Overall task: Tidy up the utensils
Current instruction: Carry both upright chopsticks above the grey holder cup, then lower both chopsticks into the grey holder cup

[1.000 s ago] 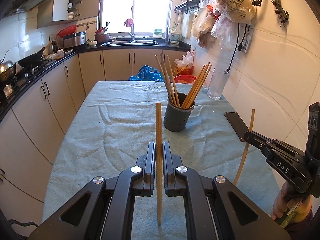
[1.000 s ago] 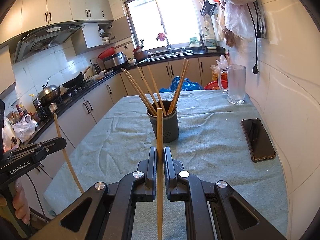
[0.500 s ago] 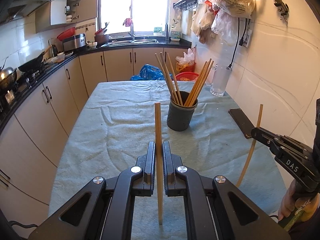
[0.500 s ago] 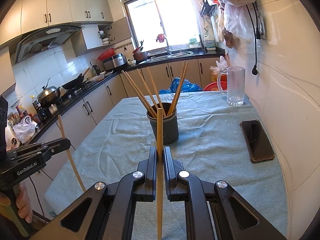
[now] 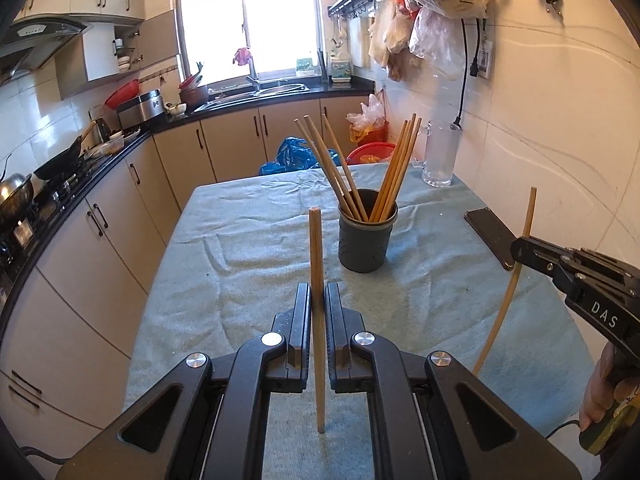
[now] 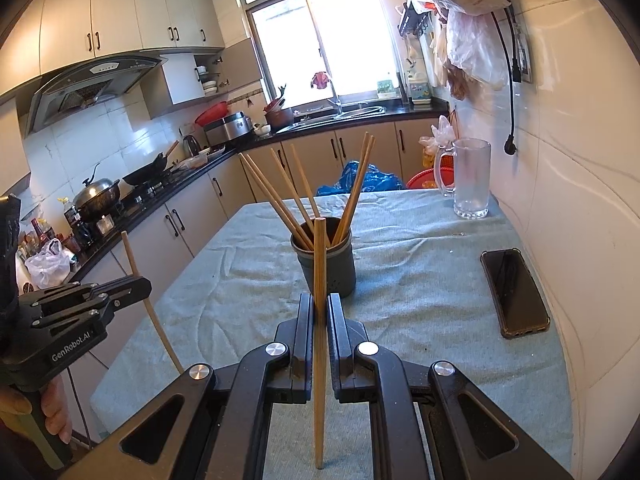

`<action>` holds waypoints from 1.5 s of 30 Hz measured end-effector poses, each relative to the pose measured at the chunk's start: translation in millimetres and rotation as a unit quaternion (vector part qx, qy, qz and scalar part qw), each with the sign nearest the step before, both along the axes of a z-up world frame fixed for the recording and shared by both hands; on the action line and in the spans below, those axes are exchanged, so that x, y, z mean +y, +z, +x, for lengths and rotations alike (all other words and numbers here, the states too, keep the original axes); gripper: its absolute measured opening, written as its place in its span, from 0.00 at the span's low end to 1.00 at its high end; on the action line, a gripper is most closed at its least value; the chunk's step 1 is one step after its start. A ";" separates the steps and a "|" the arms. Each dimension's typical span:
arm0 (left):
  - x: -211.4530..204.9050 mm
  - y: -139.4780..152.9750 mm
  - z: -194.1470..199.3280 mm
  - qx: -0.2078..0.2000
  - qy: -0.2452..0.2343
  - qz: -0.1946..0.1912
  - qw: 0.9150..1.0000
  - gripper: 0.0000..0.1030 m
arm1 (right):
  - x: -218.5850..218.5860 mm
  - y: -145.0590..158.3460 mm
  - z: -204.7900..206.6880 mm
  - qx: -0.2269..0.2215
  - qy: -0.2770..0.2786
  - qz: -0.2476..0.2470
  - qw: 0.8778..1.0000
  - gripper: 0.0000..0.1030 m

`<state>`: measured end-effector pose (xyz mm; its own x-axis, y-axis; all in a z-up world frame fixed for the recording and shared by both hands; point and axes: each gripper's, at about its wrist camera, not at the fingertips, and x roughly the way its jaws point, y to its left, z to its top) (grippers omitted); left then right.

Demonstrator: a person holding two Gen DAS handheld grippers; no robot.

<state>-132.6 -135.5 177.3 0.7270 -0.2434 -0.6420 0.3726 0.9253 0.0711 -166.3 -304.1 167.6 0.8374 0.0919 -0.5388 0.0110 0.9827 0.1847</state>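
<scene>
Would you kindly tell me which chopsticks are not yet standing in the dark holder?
Two: one chopstick clamped upright in the left tongs, another in the right tongs. The rest lean inside the holder.

Bright daylight pouring in from the window (image 5: 256, 20) far ahead of the gripper, blown out to white glare in both views. Sharp focus throughout, soft shadows on the tablecloth (image 6: 420, 280) just ahead. Strong fisheye bending at the edges, with black vignetted corners.
</scene>
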 end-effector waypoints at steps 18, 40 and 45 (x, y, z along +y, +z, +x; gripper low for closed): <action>6.0 34.9 27.5 -0.012 -0.020 -0.043 0.999 0.06 | -6.1 26.2 37.1 -0.018 -0.002 -0.006 1.000 0.07; -57.7 118.7 125.7 -0.096 -0.043 -0.137 0.985 0.06 | -32.8 104.2 123.0 -0.132 -0.036 0.027 0.990 0.07; -75.4 94.8 155.1 -0.071 -0.041 -0.135 0.987 0.06 | -38.6 88.3 146.2 -0.119 -0.046 0.042 0.991 0.07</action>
<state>22.5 -210.9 272.1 0.7757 -0.4534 -0.4391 0.4511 0.8848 -0.1168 -20.2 -342.7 256.0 0.9468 0.0455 -0.3187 0.0460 0.9607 0.2737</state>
